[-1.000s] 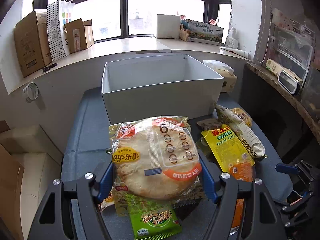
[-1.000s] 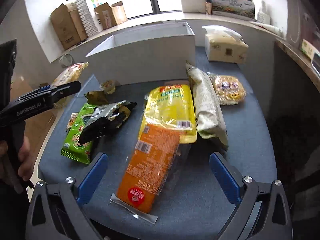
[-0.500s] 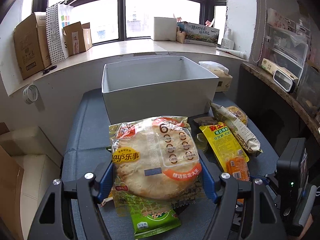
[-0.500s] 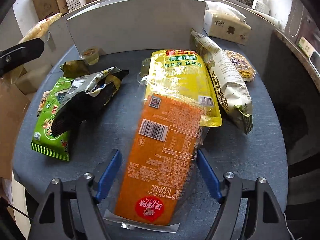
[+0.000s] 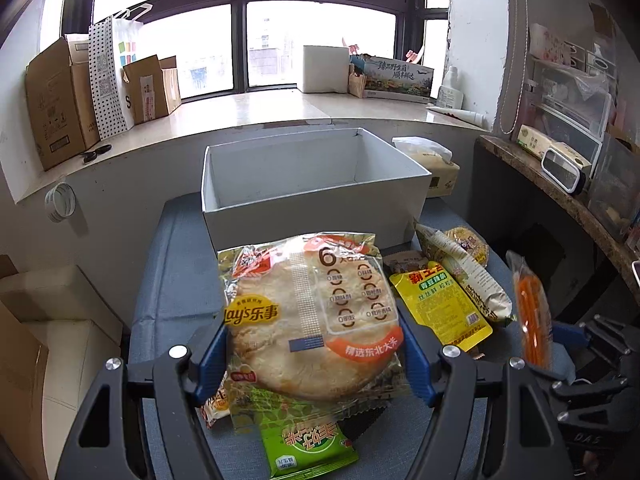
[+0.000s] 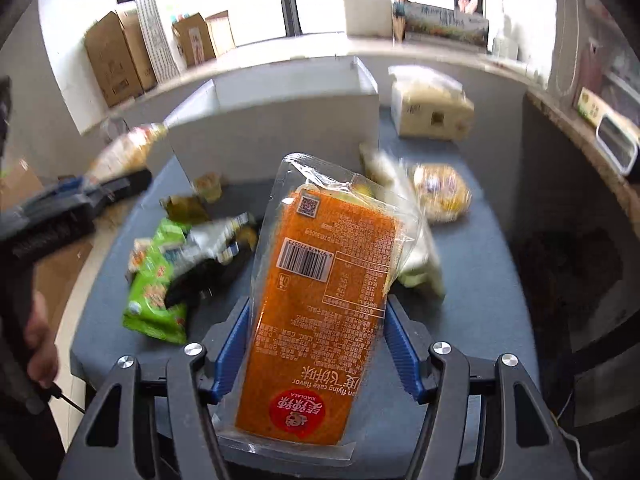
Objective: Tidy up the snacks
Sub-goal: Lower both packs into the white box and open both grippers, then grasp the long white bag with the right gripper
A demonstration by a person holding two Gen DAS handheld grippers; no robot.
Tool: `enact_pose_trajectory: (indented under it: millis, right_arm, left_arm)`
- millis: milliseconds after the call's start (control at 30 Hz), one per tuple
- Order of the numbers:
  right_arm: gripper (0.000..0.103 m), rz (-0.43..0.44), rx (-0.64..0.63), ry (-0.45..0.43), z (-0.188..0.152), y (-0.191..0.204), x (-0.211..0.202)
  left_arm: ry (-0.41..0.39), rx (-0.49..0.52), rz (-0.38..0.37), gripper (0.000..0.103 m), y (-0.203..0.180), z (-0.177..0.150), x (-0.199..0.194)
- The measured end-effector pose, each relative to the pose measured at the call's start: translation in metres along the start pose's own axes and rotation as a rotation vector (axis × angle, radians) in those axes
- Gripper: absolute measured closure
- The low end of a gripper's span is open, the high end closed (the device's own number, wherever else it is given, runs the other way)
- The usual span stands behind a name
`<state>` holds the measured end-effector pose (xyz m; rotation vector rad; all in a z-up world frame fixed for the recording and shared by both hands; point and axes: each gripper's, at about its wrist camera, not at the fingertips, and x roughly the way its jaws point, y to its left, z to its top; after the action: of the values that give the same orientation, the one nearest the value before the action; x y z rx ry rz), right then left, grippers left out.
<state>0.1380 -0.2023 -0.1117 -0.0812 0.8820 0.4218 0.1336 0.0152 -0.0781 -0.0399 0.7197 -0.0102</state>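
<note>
Snacks: my right tongs (image 6: 316, 344), just closing, grip the orange packet (image 6: 320, 308); left tongs (image 5: 312, 356) clamp the rice-cracker bag (image 5: 308, 320); next, the white box (image 5: 312, 200) at frame centre.

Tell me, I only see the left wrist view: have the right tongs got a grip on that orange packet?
Observer: Yes. The right tongs have just been closing, and their pads press both long edges of the orange packet.
Operator: What is behind the cracker bag in my tongs?
Observer: Behind your cracker bag, a black packet lies across the green packet.
Operator: Anything else there?
Observer: A small cup stands near the white box's front wall.
</note>
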Motion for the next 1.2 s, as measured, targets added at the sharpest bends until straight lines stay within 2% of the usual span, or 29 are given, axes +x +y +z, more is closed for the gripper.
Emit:
enact_pose_trajectory:
  millis: [100,167,233,333,433,533,600,667,700,733,767,800,833,900,967,1133,1200]
  right_arm:
    - [0.035,0.029,-0.023,-0.091,0.039,-0.003,-0.01]
    - [0.035,0.056,-0.052,-0.15,0.068,-0.003,-0.011]
    - [0.035,0.096,-0.081,-0.18,0.099,-0.003,-0.003]
    - [0.035,0.134,-0.085,-0.184,0.15,-0.004,0.026]
    - [0.035,0.17,-0.146,-0.152,0.204,-0.002,0.069]
    - [0.034,0.131,-0.184,-0.108,0.246,-0.004,0.112]
    - [0.034,0.102,-0.168,-0.07,0.264,-0.01,0.136]
    - [0.03,0.126,-0.146,-0.046,0.275,-0.02,0.154]
    - [0.018,0.149,-0.13,-0.024,0.279,-0.023,0.163]
    - [0.013,0.152,-0.116,0.005,0.28,-0.027,0.171]
    - [0.013,0.124,-0.108,-0.006,0.282,-0.029,0.174]
    - [0.012,0.094,-0.106,-0.051,0.282,-0.032,0.171]
    - [0.006,0.071,-0.101,-0.095,0.283,-0.034,0.168]
    - [0.0,0.097,-0.071,-0.132,0.283,-0.04,0.161]
    - [0.0,0.139,-0.06,-0.146,0.281,-0.042,0.156]
    - [0.0,0.067,-0.097,-0.198,0.271,-0.036,0.139]
    - [0.0,0.097,-0.08,-0.238,0.267,-0.039,0.123]
  left_arm:
    - [-0.028,-0.004,0.006,0.026,0.004,0.023,-0.002]
    - [-0.043,-0.007,0.037,0.026,0.008,0.043,0.0]
    - [-0.044,-0.007,0.049,0.026,0.013,0.066,0.007]
    - [-0.058,-0.002,0.055,0.026,0.022,0.102,0.026]
    - [-0.053,0.011,0.092,0.026,0.029,0.136,0.057]
    - [-0.021,-0.013,0.088,0.025,0.044,0.159,0.094]
    - [-0.012,-0.016,0.134,0.025,0.052,0.167,0.118]
    - [0.017,-0.021,0.159,0.023,0.058,0.17,0.14]
    - [0.032,-0.026,0.155,0.011,0.061,0.17,0.15]
    - [0.049,-0.028,0.151,0.0,0.064,0.169,0.159]
    - [0.057,-0.022,0.149,0.0,0.066,0.168,0.164]
    - [0.056,-0.022,0.157,0.0,0.068,0.166,0.167]
    - [0.053,-0.026,0.16,0.0,0.069,0.163,0.168]
    - [0.047,-0.042,0.124,0.0,0.075,0.158,0.167]
    - [0.047,-0.047,0.119,0.0,0.077,0.154,0.164]
    - [0.03,-0.065,0.104,0.0,0.077,0.151,0.147]
    - [0.008,-0.059,0.089,0.0,0.073,0.149,0.13]
